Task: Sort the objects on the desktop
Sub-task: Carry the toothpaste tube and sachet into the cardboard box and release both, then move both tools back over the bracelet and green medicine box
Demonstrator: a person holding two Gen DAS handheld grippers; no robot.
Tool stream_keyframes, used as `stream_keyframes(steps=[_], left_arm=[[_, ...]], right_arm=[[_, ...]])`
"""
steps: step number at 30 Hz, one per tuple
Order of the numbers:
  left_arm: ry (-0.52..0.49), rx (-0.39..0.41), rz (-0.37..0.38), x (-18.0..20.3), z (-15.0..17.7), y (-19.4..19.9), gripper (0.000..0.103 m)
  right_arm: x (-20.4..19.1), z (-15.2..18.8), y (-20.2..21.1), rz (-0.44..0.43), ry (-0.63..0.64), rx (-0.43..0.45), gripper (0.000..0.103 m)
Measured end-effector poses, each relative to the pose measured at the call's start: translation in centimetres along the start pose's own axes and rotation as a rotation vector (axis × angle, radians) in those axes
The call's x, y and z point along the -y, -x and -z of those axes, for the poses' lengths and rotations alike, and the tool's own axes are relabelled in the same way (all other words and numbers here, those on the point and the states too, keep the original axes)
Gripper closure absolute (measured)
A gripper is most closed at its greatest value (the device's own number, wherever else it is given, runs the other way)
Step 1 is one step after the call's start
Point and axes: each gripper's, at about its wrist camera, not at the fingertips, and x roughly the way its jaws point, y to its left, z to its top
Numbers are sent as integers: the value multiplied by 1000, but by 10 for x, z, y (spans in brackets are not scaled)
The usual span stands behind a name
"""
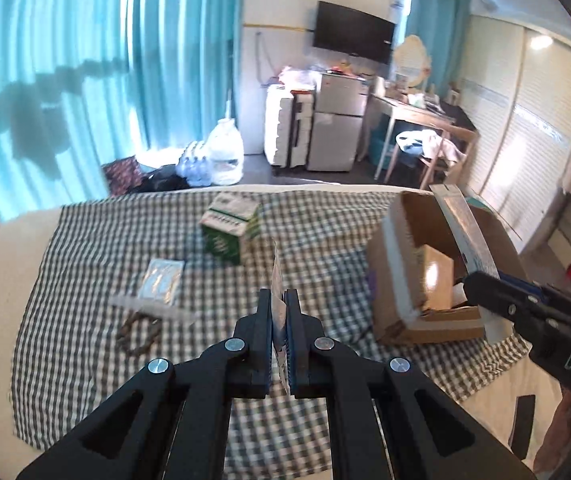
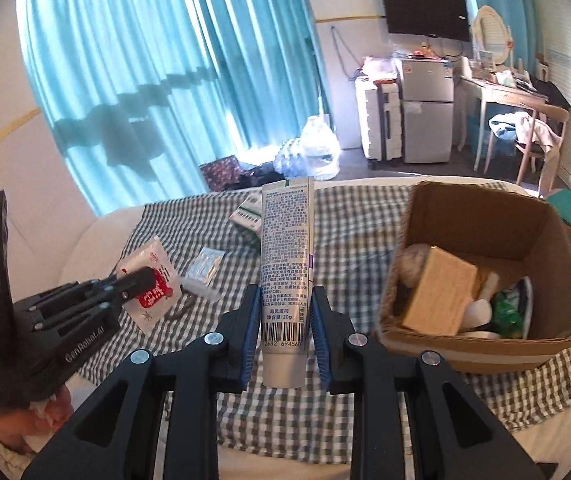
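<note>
Checked cloth covers the pale surface, with turquoise curtains, a wall television and a small fridge far behind. Seen from the left wrist, the left gripper (image 1: 279,312) is clamped flat on a thin packet (image 1: 277,280), which shows only edge-on here, so its print cannot be read; pinching it by one edge likely keeps it from folding during the carry. Left on the cloth are a green carton (image 1: 229,228), a silver sachet (image 1: 162,281) and a brown loop (image 1: 138,330) too blurred to name. At the right stands the cardboard box (image 1: 389,264), and the right gripper (image 1: 481,300) reaches toward it, hiding part of its inside. Seen from the right wrist, the right gripper (image 2: 286,312) stands partly closed around a tube (image 2: 286,264), its pads against the sides, cap end near the camera. The box (image 2: 481,216) sits right, holding a tan block (image 2: 441,296) and other items half hidden. The left gripper (image 2: 147,280) shows the packet (image 2: 153,284) as white with red print. Both items look destined for the box.
</note>
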Motion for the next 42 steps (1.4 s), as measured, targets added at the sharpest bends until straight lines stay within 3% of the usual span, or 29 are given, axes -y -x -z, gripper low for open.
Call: stream_keyframes(steps=[8, 13, 17, 28, 30, 31, 33, 34, 35, 39, 42], left_arm=[[-123, 11, 75, 85, -25, -16, 98], [-172, 33, 158, 130, -36, -32, 98], [-213, 9, 200, 160, -43, -55, 98], [-235, -72, 246, 210, -38, -122, 97], [-242, -86, 223, 212, -37, -129, 92], [-241, -94, 213, 212, -37, -130, 85], [-227, -98, 212, 208, -35, -132, 54], [-218, -88, 200, 206, -35, -130, 27], [-202, -63, 183, 202, -35, -127, 15], [-168, -32, 171, 183, -37, -112, 13], [-148, -22, 115, 165, -36, -96, 9]], right_arm=[[65, -11, 13, 87, -61, 8, 79], [110, -8, 7, 139, -111, -8, 79], [150, -2, 1, 158, -170, -19, 79], [220, 2, -28, 199, -262, -55, 78], [227, 1, -33, 207, -273, -62, 75], [229, 1, -35, 207, -277, -66, 72], [233, -1, -34, 234, -289, -55, 47], [234, -1, -33, 232, -294, -52, 43], [235, -1, -32, 229, -302, -45, 41], [230, 0, -21, 241, -312, -11, 41], [219, 0, -11, 223, -311, 8, 41]])
